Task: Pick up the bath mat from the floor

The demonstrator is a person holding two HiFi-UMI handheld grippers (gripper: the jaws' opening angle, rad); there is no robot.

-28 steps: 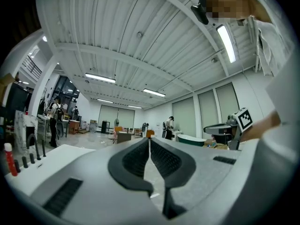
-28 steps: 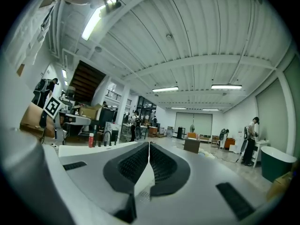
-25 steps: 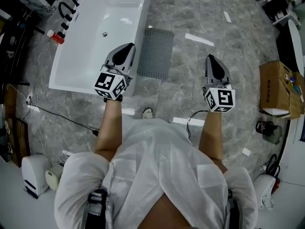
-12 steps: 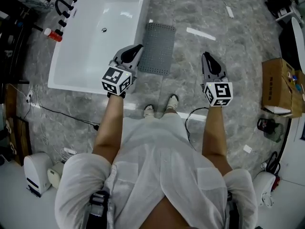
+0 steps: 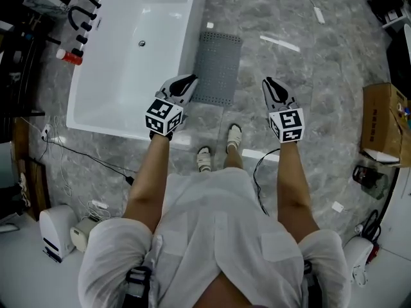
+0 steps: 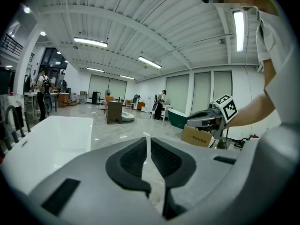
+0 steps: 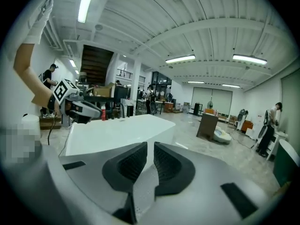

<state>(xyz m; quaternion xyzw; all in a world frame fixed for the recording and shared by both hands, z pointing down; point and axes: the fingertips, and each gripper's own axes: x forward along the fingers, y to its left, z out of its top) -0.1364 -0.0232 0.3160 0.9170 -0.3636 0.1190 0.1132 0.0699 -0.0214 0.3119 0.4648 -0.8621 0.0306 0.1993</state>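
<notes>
The grey bath mat (image 5: pixel 219 68) is laid flat on the floor (image 5: pixel 302 24), just beside the long side of the bathtub (image 5: pixel 115 88). Its long axis is run parallel to that side and pointed away from the person. The left tool (image 5: pixel 191 78) is held closed and empty near the mat's near left corner. The right tool (image 5: pixel 267 81) is held to the mat's right, its jaws being opened with nothing between them.

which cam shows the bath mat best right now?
Head view: the grey bath mat is seen from above, flat on the floor beside the bathtub. Neither gripper view shows it; both look level across the room.
</notes>
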